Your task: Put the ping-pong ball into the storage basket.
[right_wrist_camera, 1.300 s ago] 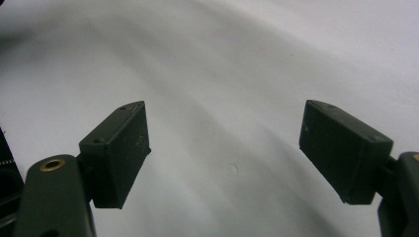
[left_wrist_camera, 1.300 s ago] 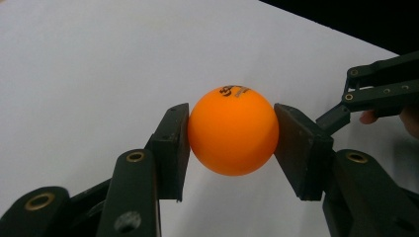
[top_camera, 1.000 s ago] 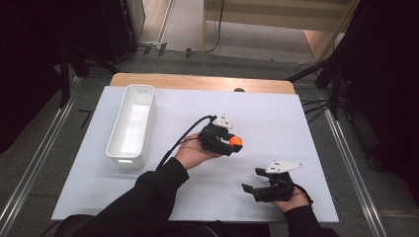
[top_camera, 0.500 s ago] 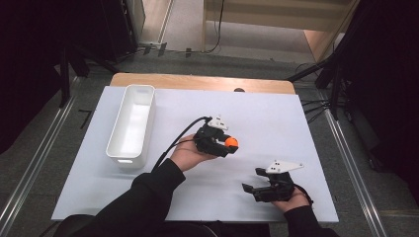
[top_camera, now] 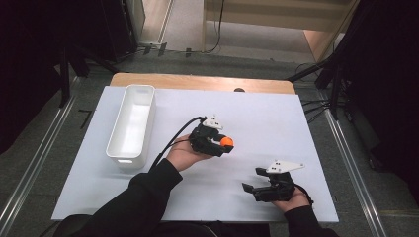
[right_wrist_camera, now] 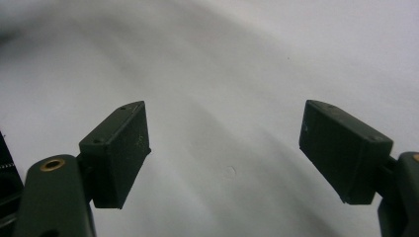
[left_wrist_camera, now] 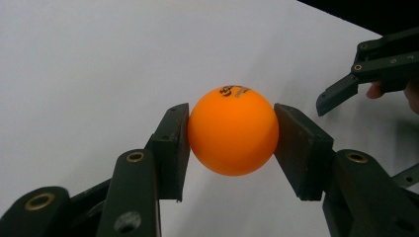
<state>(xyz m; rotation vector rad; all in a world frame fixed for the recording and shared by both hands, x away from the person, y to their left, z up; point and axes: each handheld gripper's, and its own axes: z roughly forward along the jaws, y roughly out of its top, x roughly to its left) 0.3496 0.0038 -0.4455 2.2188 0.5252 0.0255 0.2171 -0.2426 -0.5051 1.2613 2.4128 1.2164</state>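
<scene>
We log the small, glossy orange plastic ball (left_wrist_camera: 232, 131) pinched between the two black pads of the left claw (top_camera: 223, 144), carried just over the middle of the white surface (top_camera: 257, 113), not resting on it as far as we can tell. We judge the step in hand to be the carry: the ball is gripped and the drop-off is not yet made. The long white rectangular plastic bin (top_camera: 131, 126) sits to the left of the ball-holding hand, near but apart, and looks to us the likely target. The next move would then call for a swing left across the bin's rim, then a release above its hollow, with the pinch held firm until then since the ball is smooth and round.

The right claw (top_camera: 249, 190) lies low at the near right, jaws spread with nothing between them.

The left gripper view gives us the pad contact on both sides of the ball and dark print on its top; the high view gives the bin and the spacing. The right gripper view confirms bare white surface (right_wrist_camera: 232, 74) between its spread pads.
</scene>
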